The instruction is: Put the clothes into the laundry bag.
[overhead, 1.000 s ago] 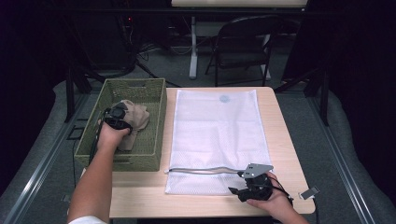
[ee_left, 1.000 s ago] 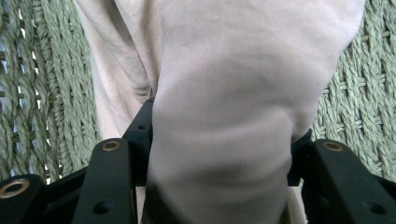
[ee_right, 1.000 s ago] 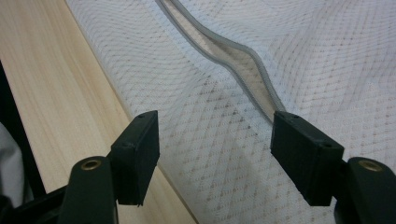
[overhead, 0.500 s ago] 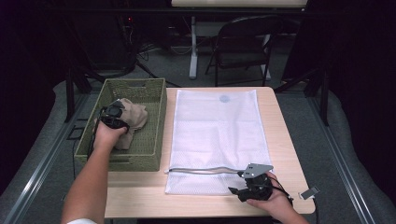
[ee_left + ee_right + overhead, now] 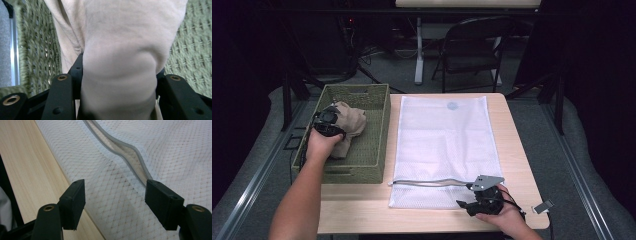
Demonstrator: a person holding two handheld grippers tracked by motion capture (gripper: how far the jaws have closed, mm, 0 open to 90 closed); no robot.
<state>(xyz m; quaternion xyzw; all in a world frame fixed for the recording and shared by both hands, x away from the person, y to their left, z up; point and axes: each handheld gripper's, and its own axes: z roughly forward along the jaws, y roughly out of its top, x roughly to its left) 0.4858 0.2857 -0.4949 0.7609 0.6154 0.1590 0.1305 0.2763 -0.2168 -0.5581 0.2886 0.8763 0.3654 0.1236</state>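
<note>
Lifting a bunched beige garment (image 5: 348, 127) out of the green woven basket (image 5: 377, 150) at the counter's (image 5: 362, 205) left, the left hand-held gripper (image 5: 328, 122) has its jaws clamped on the cloth. At the near right, the right hand-held gripper (image 5: 479, 200) rests with jaws apart over the white mesh laundry bag (image 5: 442, 145), beside its unzipped mouth (image 5: 125, 152). Next, I judge, the garment must cross right into that opening.

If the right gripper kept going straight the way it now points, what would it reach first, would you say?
Most likely the white mesh laundry bag right beneath the right gripper, just short of its grey zipper; its fingers stand open above it.
</note>
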